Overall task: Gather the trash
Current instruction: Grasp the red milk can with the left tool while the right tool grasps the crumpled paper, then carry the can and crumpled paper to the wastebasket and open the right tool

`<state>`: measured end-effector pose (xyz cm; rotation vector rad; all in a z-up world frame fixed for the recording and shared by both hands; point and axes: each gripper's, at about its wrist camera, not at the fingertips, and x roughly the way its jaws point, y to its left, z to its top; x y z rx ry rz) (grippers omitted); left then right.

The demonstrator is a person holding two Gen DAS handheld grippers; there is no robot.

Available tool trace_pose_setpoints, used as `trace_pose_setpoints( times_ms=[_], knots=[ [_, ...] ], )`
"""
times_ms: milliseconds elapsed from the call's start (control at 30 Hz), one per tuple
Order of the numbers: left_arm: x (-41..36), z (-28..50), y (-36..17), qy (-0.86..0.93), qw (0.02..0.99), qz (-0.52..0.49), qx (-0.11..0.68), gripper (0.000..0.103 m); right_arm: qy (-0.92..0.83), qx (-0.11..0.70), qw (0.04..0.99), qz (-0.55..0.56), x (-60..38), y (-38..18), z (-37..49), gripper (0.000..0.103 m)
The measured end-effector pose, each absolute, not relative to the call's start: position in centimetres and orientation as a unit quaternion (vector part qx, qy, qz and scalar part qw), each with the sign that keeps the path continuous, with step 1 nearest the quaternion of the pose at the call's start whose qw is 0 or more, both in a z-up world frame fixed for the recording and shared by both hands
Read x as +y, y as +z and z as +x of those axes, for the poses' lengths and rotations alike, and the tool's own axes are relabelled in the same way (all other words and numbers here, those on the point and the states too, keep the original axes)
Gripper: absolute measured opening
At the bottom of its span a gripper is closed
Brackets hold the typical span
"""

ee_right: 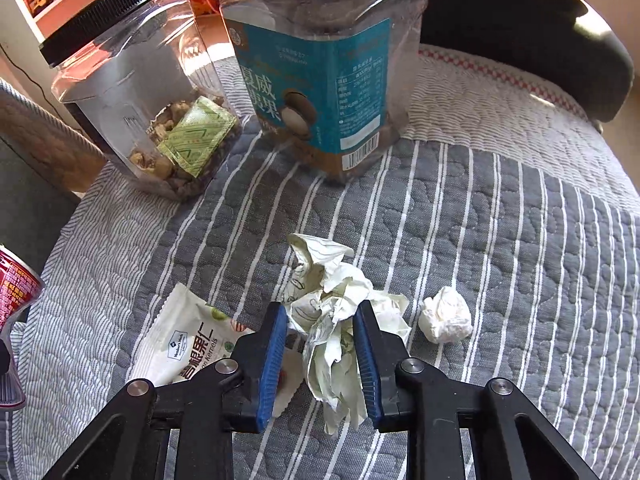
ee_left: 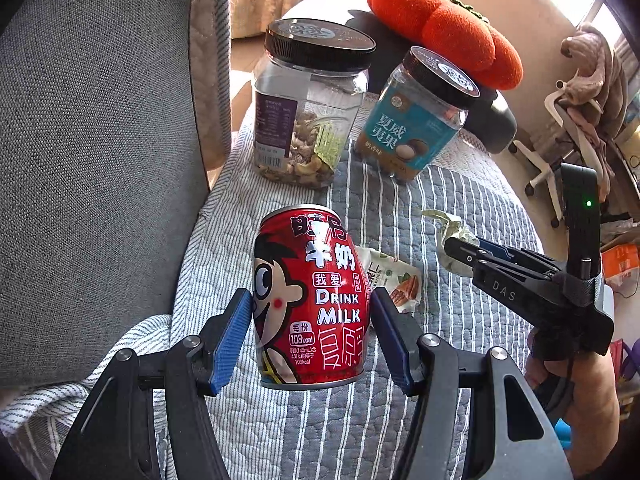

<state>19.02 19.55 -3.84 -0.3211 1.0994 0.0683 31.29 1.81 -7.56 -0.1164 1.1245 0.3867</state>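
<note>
My left gripper (ee_left: pixel 310 332) is shut on a red milk can (ee_left: pixel 310 296), held upright just above the striped quilt (ee_left: pixel 460 200); its edge shows in the right wrist view (ee_right: pixel 16 284). My right gripper (ee_right: pixel 322 350) is shut on a crumpled pale paper wrapper (ee_right: pixel 336 308), which also shows in the left wrist view (ee_left: pixel 448 224) with the right gripper (ee_left: pixel 460 248). A white nut snack packet (ee_right: pixel 188 340) lies flat left of it, behind the can in the left wrist view (ee_left: pixel 396 280). A small white tissue ball (ee_right: pixel 446 314) lies to the right.
Two clear jars with black lids stand at the back: one with mixed nuts (ee_left: pixel 308 108) (ee_right: pixel 140 92), one with a teal label (ee_left: pixel 420 120) (ee_right: pixel 320 72). A grey cushion (ee_left: pixel 92 160) rises on the left. An orange plush (ee_left: pixel 444 28) lies behind the jars.
</note>
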Motion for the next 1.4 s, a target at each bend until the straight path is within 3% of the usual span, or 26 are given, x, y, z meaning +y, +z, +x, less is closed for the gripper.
trace_pose_setpoints(
  times_ms=[67,100,367,500,600,800,833,1067,1133,1267,1400],
  knots=[
    [18.8,18.7,-3.5,0.027,0.843,-0.145,0.517,0.064,0.18,0.526,0.83,-0.045,0.7,-6.6,30.4,0.024],
    [18.4,18.6,-3.3,0.023,0.845,-0.141,0.516,0.064,0.179,0.524,0.832,-0.04,0.0,-6.1,29.9,0.008],
    [15.0,17.6,-1.8,-0.008,0.853,-0.123,0.507,0.064,0.161,0.518,0.84,-0.005,-5.3,-3.9,25.9,0.009],
    [14.6,17.2,-1.3,-0.006,0.856,-0.121,0.503,0.064,0.151,0.529,0.835,0.018,-6.5,-4.4,25.9,0.048],
    [14.8,17.1,-1.4,-0.002,0.856,-0.12,0.503,0.064,0.156,0.545,0.823,0.033,-5.8,-5.0,26.6,0.053],
    [16.3,17.6,-1.8,0.011,0.853,-0.128,0.506,0.064,0.142,0.576,0.799,0.101,-2.8,-7.8,30.3,0.088],
    [16.5,17.7,-1.9,0.012,0.852,-0.132,0.507,0.064,0.135,0.578,0.798,0.101,-2.2,-8.3,31.0,0.089],
    [17.8,18.3,-2.7,0.021,0.846,-0.138,0.515,0.064,0.076,0.605,0.788,0.078,0.1,-11.8,34.0,0.088],
    [17.8,18.3,-2.8,0.023,0.846,-0.135,0.516,0.064,0.065,0.613,0.782,0.087,-0.4,-12.5,33.9,0.063],
    [17.2,18.2,-2.7,0.019,0.847,-0.13,0.515,0.064,0.086,0.611,0.781,0.094,-1.6,-11.9,32.8,0.054],
    [15.7,17.9,-2.1,0.008,0.854,-0.117,0.508,0.064,0.098,0.597,0.79,0.094,-3.5,-9.6,30.6,0.054]
  ],
)
